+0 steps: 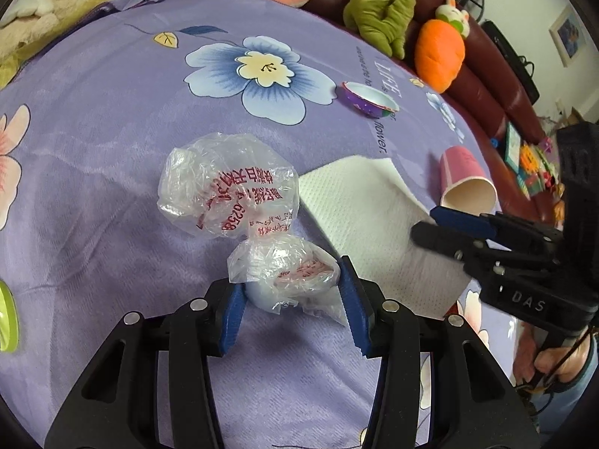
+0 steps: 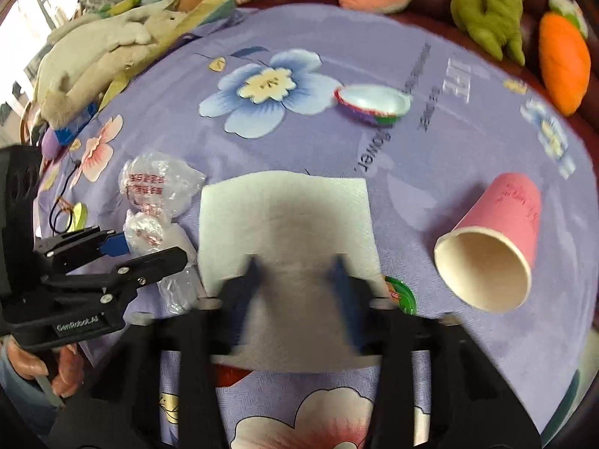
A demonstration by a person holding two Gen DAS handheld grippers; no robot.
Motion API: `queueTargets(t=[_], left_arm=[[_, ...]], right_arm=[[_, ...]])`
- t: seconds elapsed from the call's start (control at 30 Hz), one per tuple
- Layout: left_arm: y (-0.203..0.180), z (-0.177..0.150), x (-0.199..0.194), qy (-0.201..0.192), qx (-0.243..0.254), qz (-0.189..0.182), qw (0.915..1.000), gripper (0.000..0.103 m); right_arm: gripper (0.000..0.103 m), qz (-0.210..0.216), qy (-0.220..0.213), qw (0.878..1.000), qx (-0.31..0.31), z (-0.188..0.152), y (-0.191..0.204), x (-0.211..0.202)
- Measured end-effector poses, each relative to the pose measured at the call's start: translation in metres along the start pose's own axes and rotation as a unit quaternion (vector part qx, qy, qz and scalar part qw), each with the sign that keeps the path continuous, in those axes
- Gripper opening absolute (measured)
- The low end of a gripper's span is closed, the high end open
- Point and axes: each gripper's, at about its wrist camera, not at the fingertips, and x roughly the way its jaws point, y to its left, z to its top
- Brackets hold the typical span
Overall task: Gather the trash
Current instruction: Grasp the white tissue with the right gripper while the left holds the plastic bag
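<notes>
So the left gripper [image 1: 292, 292] is clamped on the crumpled clear plastic bag [image 1: 239, 202], down on the purple flowered cloth [image 1: 93, 149]. The right gripper [image 2: 295, 273] is over the white napkin [image 2: 284, 217], too blurry to tell if it's gripping. The pink paper cup [image 2: 494, 239] lies tipped over nearby, and a small foil cup [image 2: 374, 103] sits further back

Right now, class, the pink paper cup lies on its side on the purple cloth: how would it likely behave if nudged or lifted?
The pink paper cup would probably roll in a curve, since it lies on its side and tapers. It looks empty, so likely light. Its thin wall may crush under a hard squeeze.
</notes>
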Motion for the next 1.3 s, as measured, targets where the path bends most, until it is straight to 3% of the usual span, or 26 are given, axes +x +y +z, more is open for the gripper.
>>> queueTargets(t=[0.17, 0.33, 0.43, 0.5, 0.53, 0.73, 0.77, 0.8, 0.87, 0.97, 1.1, 1.2, 1.3], left_arm=[[-0.005, -0.004, -0.002, 0.001, 0.003, 0.000, 1.0000, 0.048], [-0.015, -0.011, -0.003, 0.005, 0.014, -0.008, 0.9999, 0.048], [-0.018, -0.019, 0.000, 0.008, 0.016, -0.012, 0.9998, 0.048], [-0.021, -0.024, -0.001, 0.008, 0.022, -0.013, 0.9996, 0.048], [-0.022, -0.026, -0.002, 0.008, 0.023, -0.015, 0.9996, 0.048], [-0.022, -0.030, -0.003, 0.003, 0.023, -0.015, 0.9996, 0.048], [-0.022, -0.030, -0.003, 0.003, 0.023, -0.015, 0.9996, 0.048], [-0.022, -0.030, -0.003, 0.003, 0.023, -0.015, 0.9996, 0.048], [-0.022, -0.030, -0.003, 0.003, 0.023, -0.015, 0.9996, 0.048], [-0.022, -0.030, -0.003, 0.003, 0.023, -0.015, 0.9996, 0.048], [-0.024, -0.032, -0.004, 0.007, 0.024, -0.019, 0.9995, 0.048], [-0.028, -0.035, -0.005, 0.012, 0.026, -0.026, 0.9993, 0.048], [-0.028, -0.035, -0.011, 0.005, 0.019, -0.026, 0.9995, 0.048]], right_arm=[[0.005, -0.004, -0.009, 1.000, 0.004, -0.004, 0.000, -0.014], [0.006, 0.026, 0.023, 0.999, 0.008, -0.014, 0.004, -0.010], [0.013, 0.012, 0.000, 1.000, 0.005, -0.019, 0.004, -0.020], [0.047, 0.002, -0.001, 1.000, 0.009, -0.023, 0.000, -0.022], [0.053, -0.005, -0.005, 1.000, 0.010, -0.025, -0.002, -0.022], [0.057, -0.007, 0.002, 1.000, 0.011, -0.036, -0.003, -0.013], [0.053, -0.011, 0.000, 1.000, 0.004, -0.036, 0.000, -0.013], [0.041, -0.016, -0.004, 1.000, -0.002, -0.036, 0.004, -0.014], [0.028, -0.017, -0.005, 1.000, -0.006, -0.036, 0.007, -0.017], [0.016, -0.024, -0.012, 1.000, -0.006, -0.035, 0.008, -0.021], [0.007, -0.025, -0.017, 0.999, -0.011, -0.035, 0.009, -0.028], [0.005, -0.008, -0.012, 1.000, -0.007, -0.037, 0.010, -0.031], [0.005, -0.007, -0.035, 0.999, 0.007, -0.037, 0.006, -0.048]])
